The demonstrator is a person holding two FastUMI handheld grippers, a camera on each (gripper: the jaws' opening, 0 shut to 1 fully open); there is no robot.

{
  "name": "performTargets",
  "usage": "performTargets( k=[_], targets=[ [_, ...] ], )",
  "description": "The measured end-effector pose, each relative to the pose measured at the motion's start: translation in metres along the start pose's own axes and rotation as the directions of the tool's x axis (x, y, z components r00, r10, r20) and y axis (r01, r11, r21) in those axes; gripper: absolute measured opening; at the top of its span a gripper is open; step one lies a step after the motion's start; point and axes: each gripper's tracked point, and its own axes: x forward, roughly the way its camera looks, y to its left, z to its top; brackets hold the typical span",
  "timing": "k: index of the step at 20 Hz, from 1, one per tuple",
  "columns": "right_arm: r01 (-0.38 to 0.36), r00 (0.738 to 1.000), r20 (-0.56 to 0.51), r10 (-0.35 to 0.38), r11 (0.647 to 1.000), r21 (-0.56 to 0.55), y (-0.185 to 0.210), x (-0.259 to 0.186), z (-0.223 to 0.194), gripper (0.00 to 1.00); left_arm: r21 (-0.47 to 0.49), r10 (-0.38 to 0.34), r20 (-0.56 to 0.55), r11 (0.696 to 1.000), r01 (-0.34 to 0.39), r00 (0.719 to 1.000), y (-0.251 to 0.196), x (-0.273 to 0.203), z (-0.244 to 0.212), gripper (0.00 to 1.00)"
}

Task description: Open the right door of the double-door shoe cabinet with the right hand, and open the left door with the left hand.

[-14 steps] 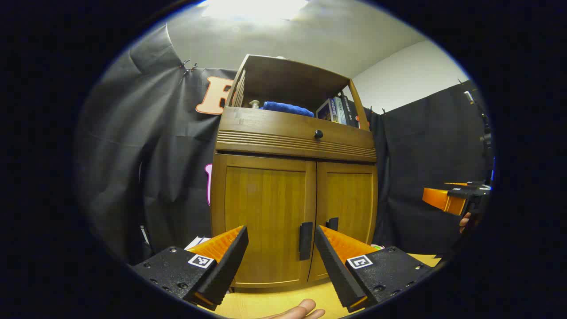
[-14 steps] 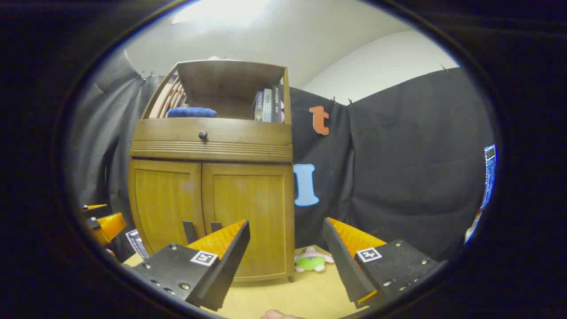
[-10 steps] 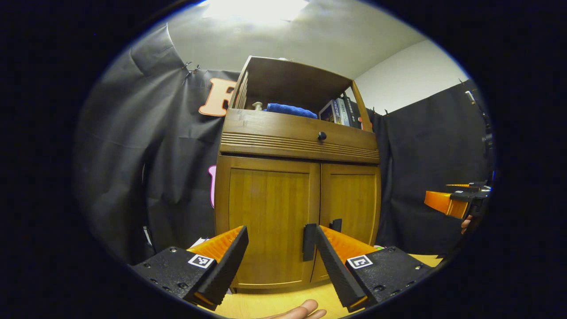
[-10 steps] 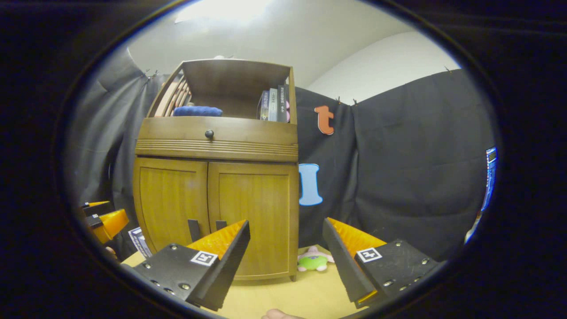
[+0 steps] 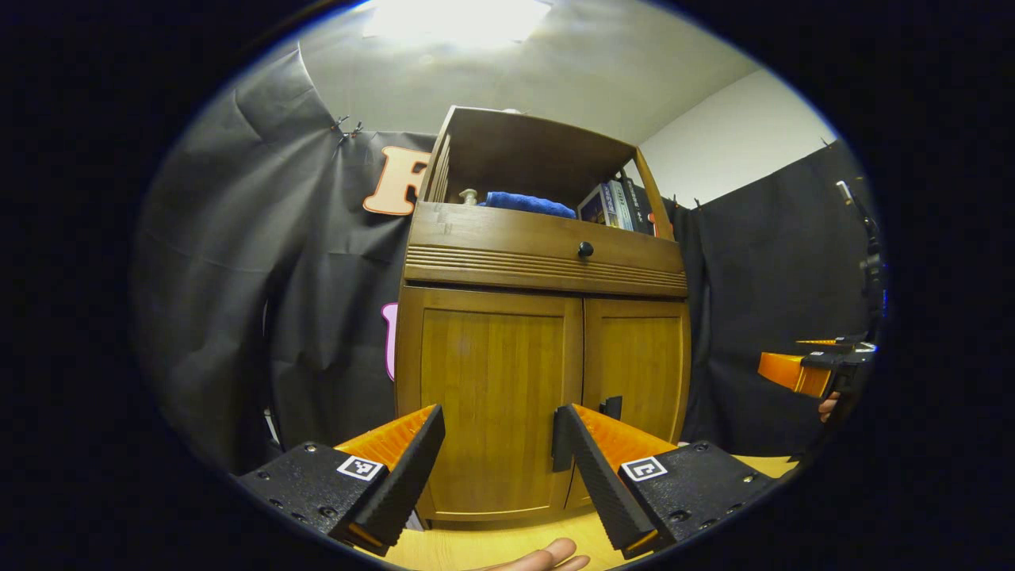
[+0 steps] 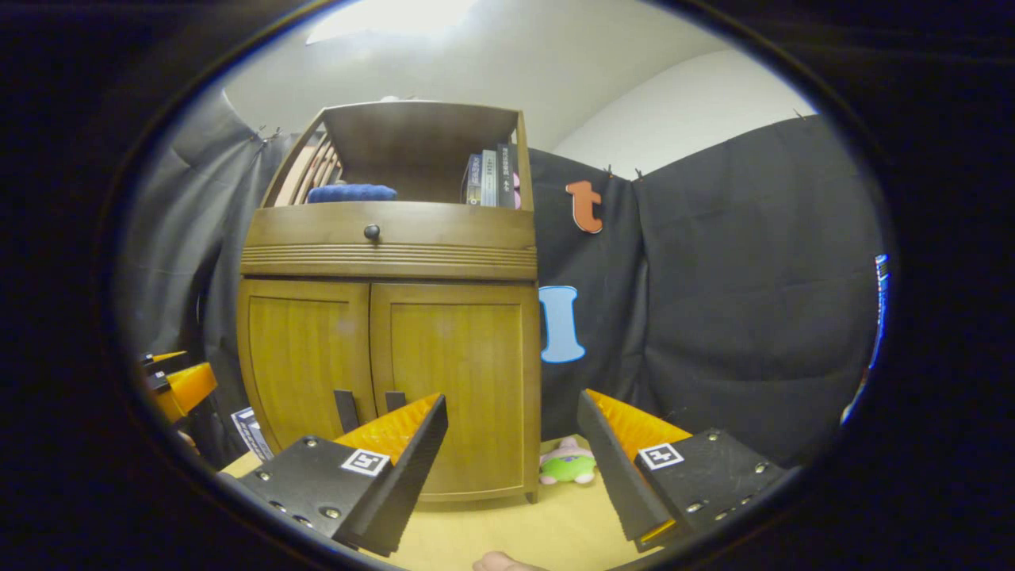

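Wooden shoe cabinet (image 5: 547, 357), both doors closed, ahead of left gripper (image 5: 496, 468) and left of right gripper (image 6: 511, 468); jaws spread, seemingly clear of the handles (image 6: 346, 409)

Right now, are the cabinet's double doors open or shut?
Shut. Left door and right door both sit flush in the cabinet frame, meeting at the centre seam. Neither set of tongs touches a handle.

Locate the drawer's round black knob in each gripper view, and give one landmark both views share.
Left gripper view: drawer knob, right of centre, above the doors' seam.
Right gripper view: drawer knob, left of centre, above the seam.
Shared landmark: blue cloth on the open shelf.
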Motion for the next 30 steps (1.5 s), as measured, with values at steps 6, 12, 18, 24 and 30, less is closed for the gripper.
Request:
performTargets(
  k=[6, 12, 18, 24, 30],
  targets=[
    [-0.035, 0.999, -0.025, 0.035, 0.999, -0.035, 0.025, 0.044, -0.022, 0.98, 0.014, 0.002, 0.001, 1.000, -0.002, 1.000, 0.008, 0.002, -0.001, 0.88],
    [-0.176, 0.978, -0.116, 0.171, 0.984, -0.027, 0.092, 0.099, -0.069, 0.99, 0.013, 0.092, 0.042, 0.996, -0.093, 0.995, 0.041, 0.013, 0.003, 0.94],
    [-0.286, 0.941, -0.197, 0.273, 0.957, -0.039, 0.149, 0.140, -0.119, 0.99, 0.030, 0.118, 0.044, 0.992, -0.120, 0.992, 0.054, 0.011, 0.005, 0.92],
    [-0.265, 0.940, -0.224, 0.257, 0.964, -0.003, 0.158, 0.166, -0.140, 0.96, 0.014, 0.107, 0.040, 0.994, -0.108, 0.993, 0.059, 0.011, 0.006, 0.92],
    [-0.323, 0.910, -0.249, 0.333, 0.943, 0.079, 0.187, 0.186, -0.151, 0.67, -0.026, 0.095, 0.037, 0.995, -0.094, 0.995, 0.060, 0.012, 0.007, 0.92]
  ],
)
